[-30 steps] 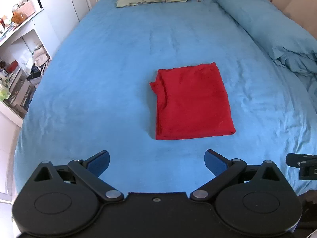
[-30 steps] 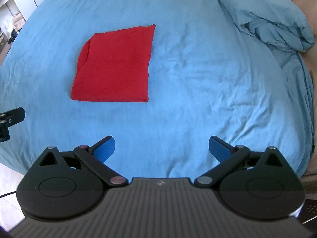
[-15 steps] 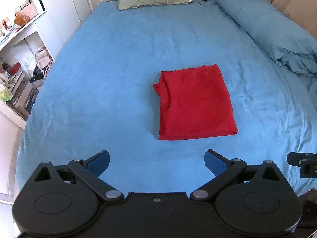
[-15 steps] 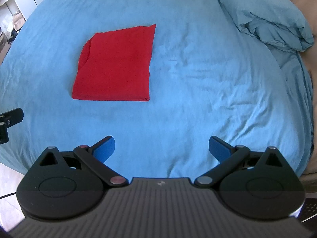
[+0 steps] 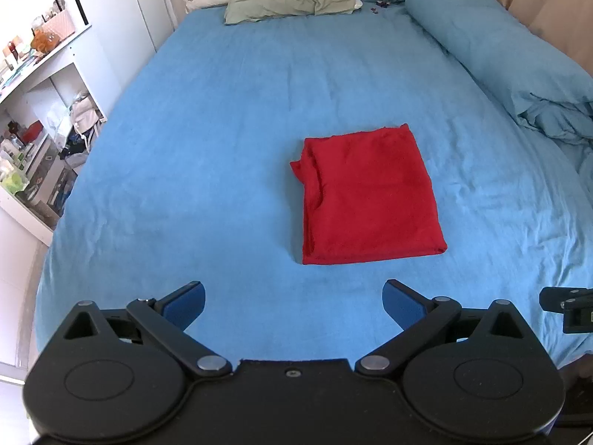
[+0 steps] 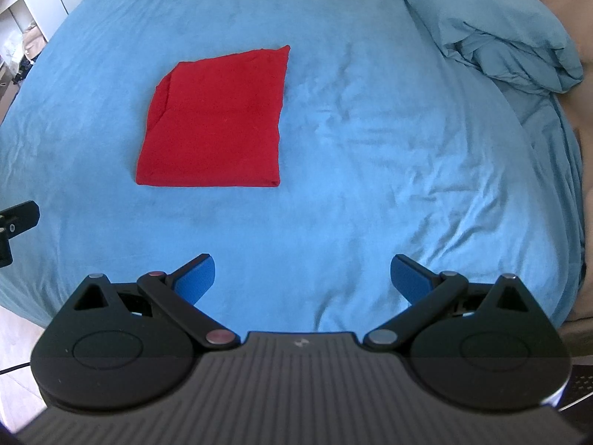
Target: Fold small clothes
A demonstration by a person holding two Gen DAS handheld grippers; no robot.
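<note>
A red garment (image 5: 367,196) lies folded into a flat rectangle on the blue bed sheet (image 5: 222,141). It also shows in the right wrist view (image 6: 215,118), ahead and to the left. My left gripper (image 5: 293,302) is open and empty, hovering near the bed's front edge, short of the garment. My right gripper (image 6: 303,278) is open and empty, also back from the garment and to its right. A piece of the right gripper (image 5: 567,306) shows at the left wrist view's right edge.
A bunched blue duvet (image 5: 519,63) lies along the bed's right side, also in the right wrist view (image 6: 500,33). Pillows (image 5: 289,0) sit at the head. White shelves (image 5: 40,111) with clutter stand left of the bed.
Both grippers have drifted slightly back and up from the garment; the left view has panned a little. The garment has not moved. Both jaws stay open.
</note>
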